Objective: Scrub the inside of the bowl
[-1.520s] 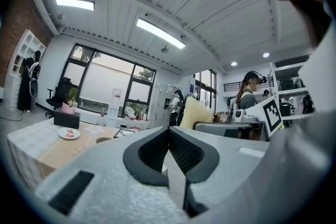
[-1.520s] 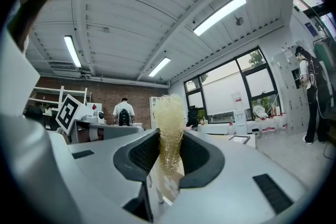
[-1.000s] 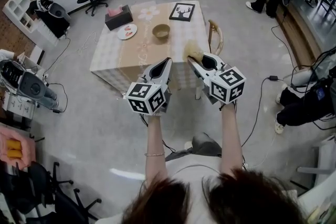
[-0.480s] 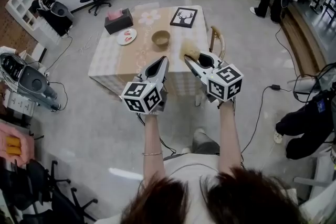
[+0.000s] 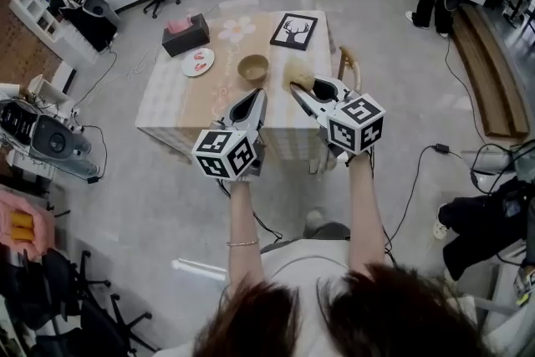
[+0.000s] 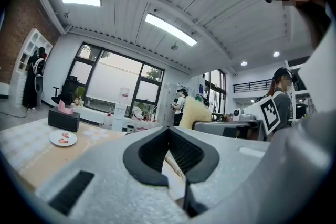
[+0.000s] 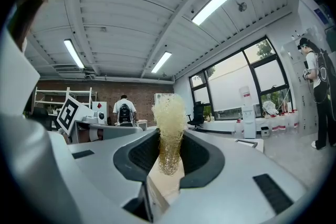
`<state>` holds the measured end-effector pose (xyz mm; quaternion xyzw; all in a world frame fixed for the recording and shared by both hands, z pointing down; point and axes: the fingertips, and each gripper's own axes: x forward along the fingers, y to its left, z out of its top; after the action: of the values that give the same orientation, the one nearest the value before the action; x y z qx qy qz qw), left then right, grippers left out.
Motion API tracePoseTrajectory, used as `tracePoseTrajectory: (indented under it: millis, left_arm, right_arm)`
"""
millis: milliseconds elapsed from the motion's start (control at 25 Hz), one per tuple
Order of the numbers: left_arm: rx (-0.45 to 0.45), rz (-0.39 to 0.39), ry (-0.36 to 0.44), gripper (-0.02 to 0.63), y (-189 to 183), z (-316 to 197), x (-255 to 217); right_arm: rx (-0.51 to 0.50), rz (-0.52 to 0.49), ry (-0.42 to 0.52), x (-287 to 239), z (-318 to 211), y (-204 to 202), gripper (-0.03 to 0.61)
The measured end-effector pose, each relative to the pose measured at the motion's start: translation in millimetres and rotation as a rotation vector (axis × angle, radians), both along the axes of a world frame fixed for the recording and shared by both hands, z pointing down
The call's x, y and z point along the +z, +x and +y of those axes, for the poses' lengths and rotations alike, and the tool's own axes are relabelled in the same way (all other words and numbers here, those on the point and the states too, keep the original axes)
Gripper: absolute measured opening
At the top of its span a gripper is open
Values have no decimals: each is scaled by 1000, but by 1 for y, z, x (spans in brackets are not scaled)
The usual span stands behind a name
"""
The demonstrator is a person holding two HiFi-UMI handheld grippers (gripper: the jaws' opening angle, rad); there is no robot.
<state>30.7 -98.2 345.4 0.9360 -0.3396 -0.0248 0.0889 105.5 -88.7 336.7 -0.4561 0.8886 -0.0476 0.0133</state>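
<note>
Walking up to a square table (image 5: 175, 109), a person holds a gripper in each outstretched hand, seen from a head camera looking steeply down. Both grippers have moved closer to the table over the last second, and their tips now reach over its near edge.

The left gripper (image 5: 256, 99) has its jaws pressed together with nothing between them; its own view shows the dark pads meeting. The right gripper (image 5: 303, 91) is clamped on the lower end of a pale yellow mesh scrubber (image 5: 299, 76), whose frizzy top sticks out past the jaws in the right gripper view (image 7: 169, 128).

A small brown bowl (image 5: 253, 68), the thing to be scrubbed, stands upright near the middle of the table. It is just beyond the left gripper's tip and beside the scrubber, but nothing touches it yet.

Further back on the table sit a white plate (image 5: 198, 61), a dark tissue box (image 5: 185, 35) and a framed picture (image 5: 293, 31). A wooden chair (image 5: 346, 67) stands at the table's right side.

The approach looks nearly finished. Scrubbing has not started: the scrubber still has to be brought into the bowl, and the empty left gripper would probably need to open to steady the rim.
</note>
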Motion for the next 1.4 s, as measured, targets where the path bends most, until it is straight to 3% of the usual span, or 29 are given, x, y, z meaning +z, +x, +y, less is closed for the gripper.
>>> tracePoseTrajectory:
  millis: [400, 600, 960, 1400]
  left_arm:
    - [-71, -61, -45, 11, 6, -27, 19]
    - [-89, -26, -83, 12, 9, -26, 26]
    - [-103, -30, -110, 12, 11, -44, 35]
    - [-114, -32, -186, 12, -12, -108, 70]
  right_arm:
    - [-79, 19, -55, 17, -34, -3, 95]
    - [-101, 17, -85, 27, -29, 0, 95]
    - [-104, 16, -111, 38, -49, 5, 95]
    - [-102, 53, -153, 58, -111, -8, 95]
